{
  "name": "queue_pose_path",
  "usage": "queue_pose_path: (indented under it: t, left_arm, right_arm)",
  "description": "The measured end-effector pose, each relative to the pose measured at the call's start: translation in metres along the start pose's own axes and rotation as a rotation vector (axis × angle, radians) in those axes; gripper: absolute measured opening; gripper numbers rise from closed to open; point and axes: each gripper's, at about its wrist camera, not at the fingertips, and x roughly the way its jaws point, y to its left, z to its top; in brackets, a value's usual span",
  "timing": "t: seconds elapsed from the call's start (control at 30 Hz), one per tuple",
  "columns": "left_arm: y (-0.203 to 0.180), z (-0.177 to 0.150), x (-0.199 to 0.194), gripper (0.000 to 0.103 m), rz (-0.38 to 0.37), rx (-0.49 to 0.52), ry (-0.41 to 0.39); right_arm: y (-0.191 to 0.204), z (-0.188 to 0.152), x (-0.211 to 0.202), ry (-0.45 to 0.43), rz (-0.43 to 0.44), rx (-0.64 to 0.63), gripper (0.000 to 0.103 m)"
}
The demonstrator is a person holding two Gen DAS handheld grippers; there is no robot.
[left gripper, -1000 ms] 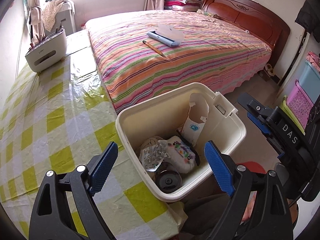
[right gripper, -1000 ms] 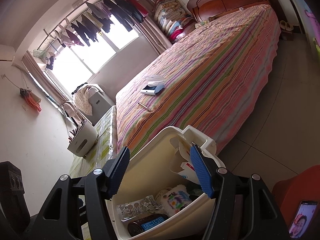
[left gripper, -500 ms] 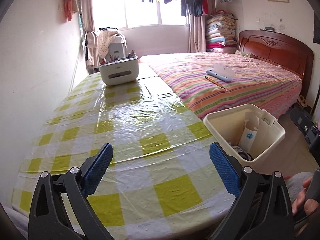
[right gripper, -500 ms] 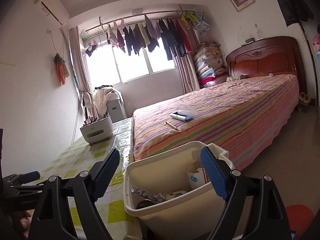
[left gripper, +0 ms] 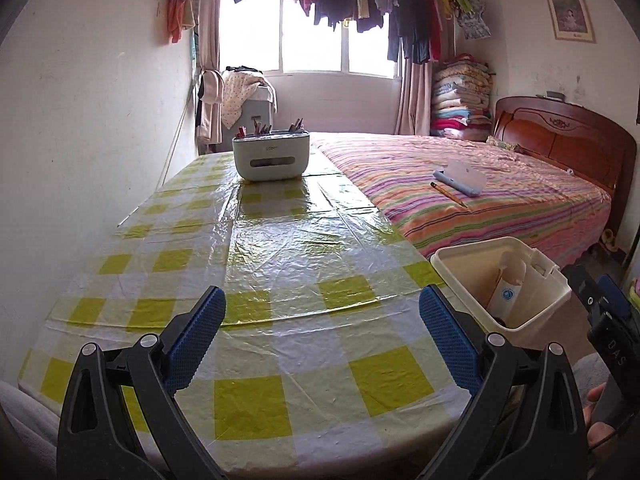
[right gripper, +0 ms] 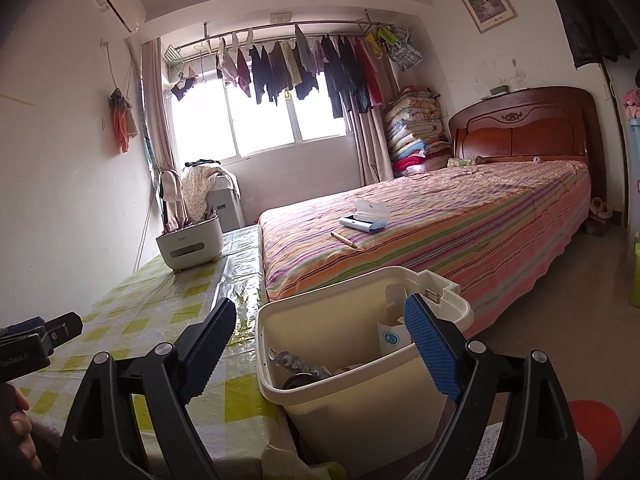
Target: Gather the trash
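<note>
- Cream plastic trash bin (left gripper: 472,258) stands just beside the near right corner of the table (left gripper: 280,248); inside it show a white carton with a blue round logo (left gripper: 506,290), crumpled foil wrapping (right gripper: 296,362) and a dark round thing low down, too hidden to name
- Left claw (left gripper: 322,338) hangs over the near end of the table with its blue pads wide apart and nothing between them; its jaws have just been opening
- Right claw (right gripper: 320,346) points at the trash bin from close by; its pads stand apart, one over the table edge and one in front of the bin's far rim, gripping nothing; its jaws have just been opening further
- Yellow-and-white checked plastic cloth covers the table; a white organiser box (left gripper: 271,158) with pens sticking up sits at the far end
- Striped bed (left gripper: 480,196) runs along the right side of the table; on it lie a pencil (left gripper: 448,194) and a blue-and-white case (left gripper: 460,178) with its lid raised
- Laundry (right gripper: 304,64) hangs on a rail before the window; folded quilts (right gripper: 414,128) are stacked beside the wooden headboard
</note>
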Motion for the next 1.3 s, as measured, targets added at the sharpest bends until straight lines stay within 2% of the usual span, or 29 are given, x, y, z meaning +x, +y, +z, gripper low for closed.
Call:
queue_pose_path:
  t: [1.3]
  left_arm:
    - [-0.008, -0.01, 0.01, 0.096, -0.018, 0.02, 0.048]
  right_arm:
    - [0.01, -0.003, 0.004, 0.02, 0.017, -0.027, 0.084]
